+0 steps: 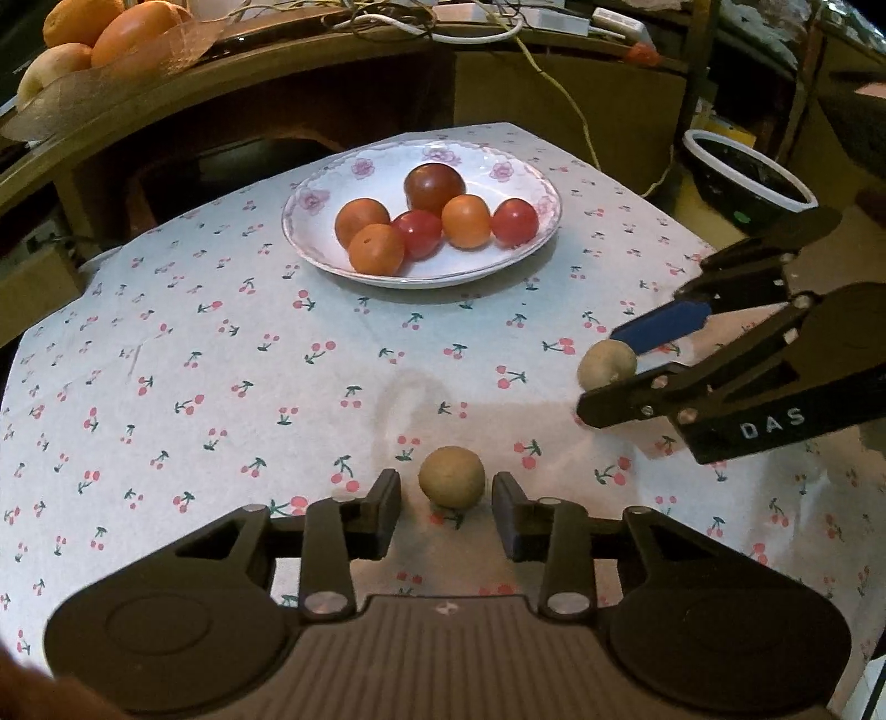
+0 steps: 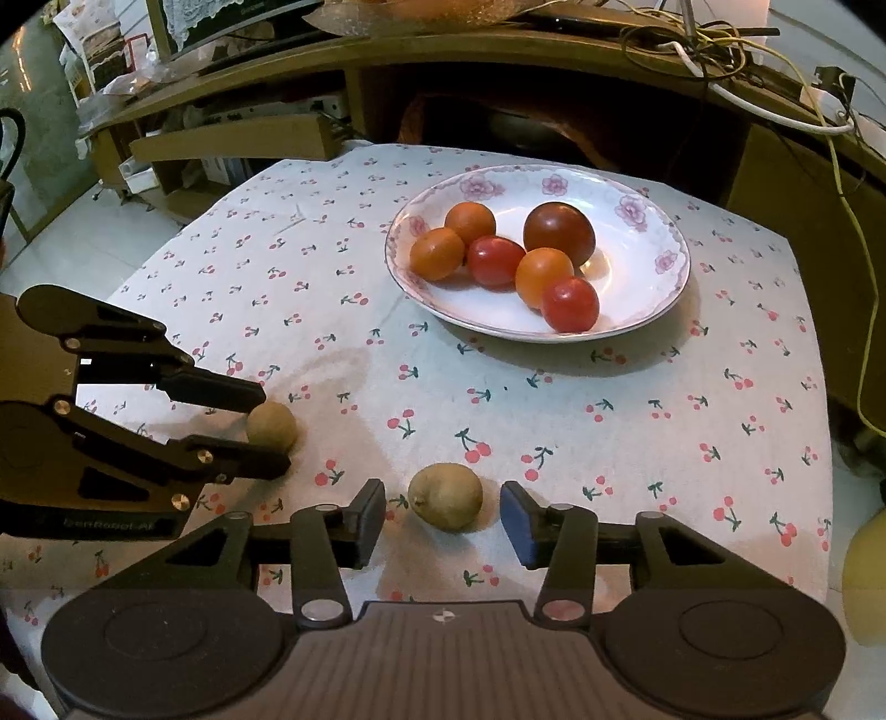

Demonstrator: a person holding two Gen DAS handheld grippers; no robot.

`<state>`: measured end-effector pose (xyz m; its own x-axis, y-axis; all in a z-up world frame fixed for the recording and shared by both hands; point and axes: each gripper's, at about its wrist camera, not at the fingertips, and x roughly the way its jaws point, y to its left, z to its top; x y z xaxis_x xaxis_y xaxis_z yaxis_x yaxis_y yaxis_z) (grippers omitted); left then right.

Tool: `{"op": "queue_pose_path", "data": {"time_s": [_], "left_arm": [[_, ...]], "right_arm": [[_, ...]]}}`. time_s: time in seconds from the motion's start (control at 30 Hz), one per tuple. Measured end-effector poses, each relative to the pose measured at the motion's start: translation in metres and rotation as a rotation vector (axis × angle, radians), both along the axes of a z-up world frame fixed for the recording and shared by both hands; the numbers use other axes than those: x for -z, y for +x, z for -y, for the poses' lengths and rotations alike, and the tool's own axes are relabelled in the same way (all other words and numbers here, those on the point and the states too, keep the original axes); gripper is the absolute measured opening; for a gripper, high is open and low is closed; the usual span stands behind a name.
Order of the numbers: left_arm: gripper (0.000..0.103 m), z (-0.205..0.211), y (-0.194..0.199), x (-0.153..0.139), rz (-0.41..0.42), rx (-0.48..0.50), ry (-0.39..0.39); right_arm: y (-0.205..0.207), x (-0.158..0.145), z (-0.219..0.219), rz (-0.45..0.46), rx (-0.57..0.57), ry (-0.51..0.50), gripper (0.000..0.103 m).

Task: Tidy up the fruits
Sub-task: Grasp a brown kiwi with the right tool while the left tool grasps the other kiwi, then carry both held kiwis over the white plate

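Observation:
A flowered white plate (image 1: 515, 174) (image 2: 653, 183) holds several red and orange fruits on the cherry-print cloth. A round brown fruit (image 1: 451, 477) (image 2: 271, 425) lies on the cloth between the fingers of my open left gripper (image 1: 446, 512) (image 2: 266, 435), not gripped. A second brown fruit (image 2: 446, 497) (image 1: 606, 365) lies between the fingers of my open right gripper (image 2: 443, 523) (image 1: 601, 371), also not gripped. Both grippers sit low at the near side of the table, side by side.
A wooden desk (image 2: 498, 50) with tangled cables runs behind the table. A bowl of large oranges (image 1: 111, 33) stands on it at the far left. A dark bowl with a white rim (image 1: 747, 171) stands off the table's right side.

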<state>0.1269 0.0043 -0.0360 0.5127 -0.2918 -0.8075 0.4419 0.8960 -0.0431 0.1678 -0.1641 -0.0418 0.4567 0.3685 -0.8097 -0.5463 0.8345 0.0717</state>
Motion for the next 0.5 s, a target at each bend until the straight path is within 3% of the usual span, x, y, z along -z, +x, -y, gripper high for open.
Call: {"op": "queue_pose_path", "data": {"time_s": [0.5], "left_arm": [[0.041, 0.0006, 0.0028, 0.0015, 0.004, -0.004, -0.007]], "right_arm": [[0.0013, 0.0, -0.0001, -0.002, 0.008, -0.003, 0.047]]}}
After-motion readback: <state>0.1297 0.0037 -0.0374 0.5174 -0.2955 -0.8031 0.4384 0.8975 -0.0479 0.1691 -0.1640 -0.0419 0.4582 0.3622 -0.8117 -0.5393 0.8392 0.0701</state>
